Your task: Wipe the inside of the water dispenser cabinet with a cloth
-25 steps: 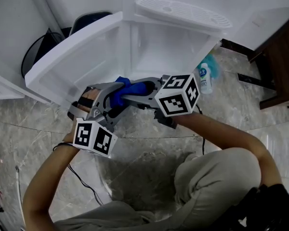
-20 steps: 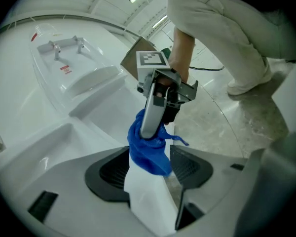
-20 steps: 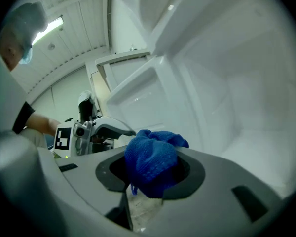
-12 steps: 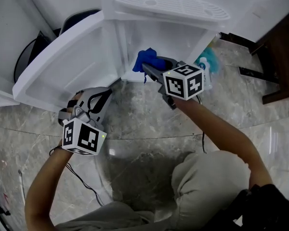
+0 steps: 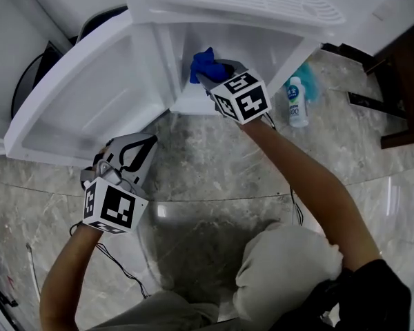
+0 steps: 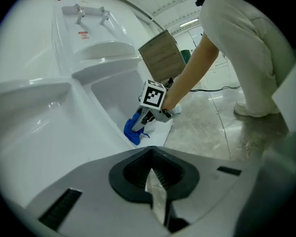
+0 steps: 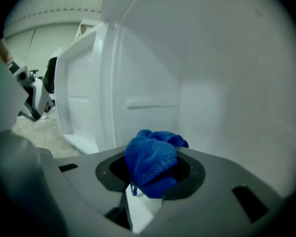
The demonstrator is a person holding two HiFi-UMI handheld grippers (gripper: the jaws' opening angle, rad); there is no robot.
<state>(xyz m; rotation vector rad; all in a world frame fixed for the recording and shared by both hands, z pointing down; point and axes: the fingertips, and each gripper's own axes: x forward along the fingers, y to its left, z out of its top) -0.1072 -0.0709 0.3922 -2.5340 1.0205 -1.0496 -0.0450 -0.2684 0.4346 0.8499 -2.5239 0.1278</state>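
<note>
We are pinching the bunched blue cloth (image 7: 152, 161) in the right gripper (image 5: 210, 74) just inside the cabinet (image 5: 276, 43), left gripper (image 5: 139, 149) closed on nothing, and risking it slipping free when dragged against the wall (image 7: 227, 83).

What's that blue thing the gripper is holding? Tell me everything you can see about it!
It is a blue cloth, fuzzy like a terry towel and scrunched into a soft lump. The right gripper pinches it between its jaws, so most of it bulges out past the tips. It is held inside the open white cabinet, low down near the floor. Whether it touches a wall cannot be told.
</note>
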